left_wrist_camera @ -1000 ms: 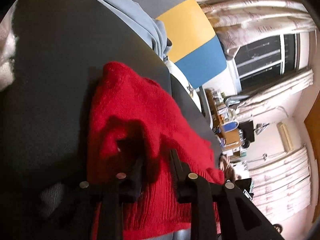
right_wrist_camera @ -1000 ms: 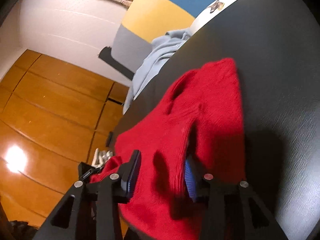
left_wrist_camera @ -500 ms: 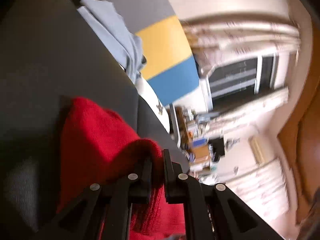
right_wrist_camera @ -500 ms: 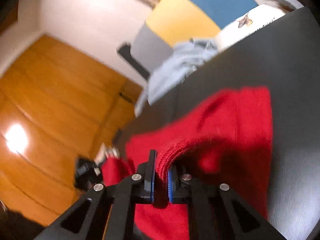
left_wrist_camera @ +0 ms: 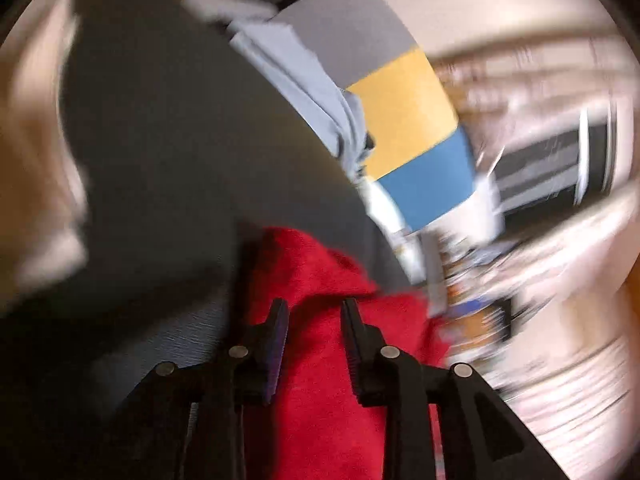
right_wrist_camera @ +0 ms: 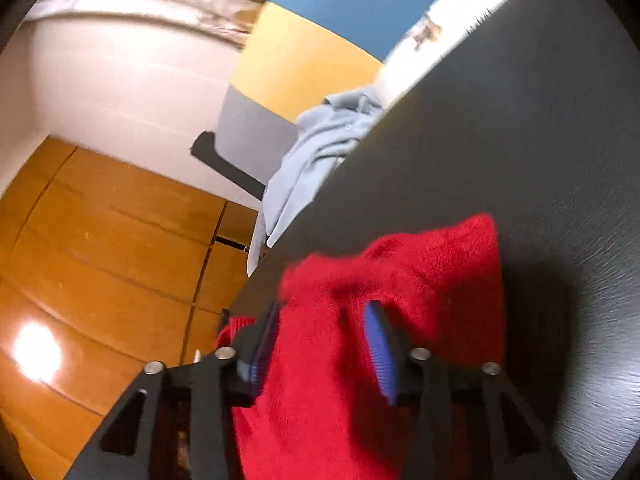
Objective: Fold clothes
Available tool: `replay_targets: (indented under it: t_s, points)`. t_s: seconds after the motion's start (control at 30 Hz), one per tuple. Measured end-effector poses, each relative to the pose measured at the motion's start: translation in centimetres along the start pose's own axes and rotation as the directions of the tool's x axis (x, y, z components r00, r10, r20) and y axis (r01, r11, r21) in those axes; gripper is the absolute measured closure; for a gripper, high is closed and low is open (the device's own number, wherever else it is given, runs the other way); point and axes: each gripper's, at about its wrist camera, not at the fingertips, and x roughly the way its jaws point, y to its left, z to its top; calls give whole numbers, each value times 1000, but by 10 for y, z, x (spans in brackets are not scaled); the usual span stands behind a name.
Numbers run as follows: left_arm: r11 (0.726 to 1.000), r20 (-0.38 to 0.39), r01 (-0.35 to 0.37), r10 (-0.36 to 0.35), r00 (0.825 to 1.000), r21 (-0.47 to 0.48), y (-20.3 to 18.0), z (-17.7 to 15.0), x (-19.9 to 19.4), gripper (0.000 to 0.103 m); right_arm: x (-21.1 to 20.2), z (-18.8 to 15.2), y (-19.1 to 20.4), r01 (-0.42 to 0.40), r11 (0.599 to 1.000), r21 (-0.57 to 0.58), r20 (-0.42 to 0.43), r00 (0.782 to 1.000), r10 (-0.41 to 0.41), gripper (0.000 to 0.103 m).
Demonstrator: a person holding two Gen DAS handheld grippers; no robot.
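A red knitted sweater point(left_wrist_camera: 320, 280) lies bunched on a dark table point(left_wrist_camera: 160, 140); it also shows in the right wrist view point(right_wrist_camera: 432, 272). My left gripper point(left_wrist_camera: 314, 308) is open, its jaws apart over the sweater's near part, holding nothing. My right gripper point(right_wrist_camera: 324, 312) is open too, jaws spread over the red knit. The sweater's near part runs under both grippers and is hidden below the frames. The left wrist view is blurred by motion.
A light blue garment point(left_wrist_camera: 316, 92) hangs over the table's far edge, also in the right wrist view point(right_wrist_camera: 320, 140). A grey, yellow and blue panel point(right_wrist_camera: 312, 52) stands behind it. Wooden cupboards point(right_wrist_camera: 100, 240) are on the left; a window with curtains point(left_wrist_camera: 552, 168) on the right.
Both grippers were shut on folds of the red sweater half a second ago and have now opened and let go. The sweater has dropped back onto the table, bunched nearer.
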Motion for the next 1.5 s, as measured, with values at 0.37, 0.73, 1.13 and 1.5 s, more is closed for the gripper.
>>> replay_targets:
  t_s: [0.37, 0.73, 1.13, 1.5]
  points:
    - [624, 91, -265, 297, 950, 735, -85, -48, 30, 70, 23, -10, 49, 430, 734, -526, 70, 882, -466, 54]
    - [278, 61, -156, 321, 945, 948, -136, -53, 73, 63, 51, -11, 22, 466, 691, -553, 50, 846, -531, 46]
    - [961, -88, -6, 32, 996, 275, -50, 24, 57, 91, 52, -19, 24, 456, 692, -560, 59, 855, -515, 25]
    - [884, -131, -90, 167, 977, 458, -65, -25, 38, 87, 54, -23, 32, 478, 646, -595, 61, 828, -557, 30]
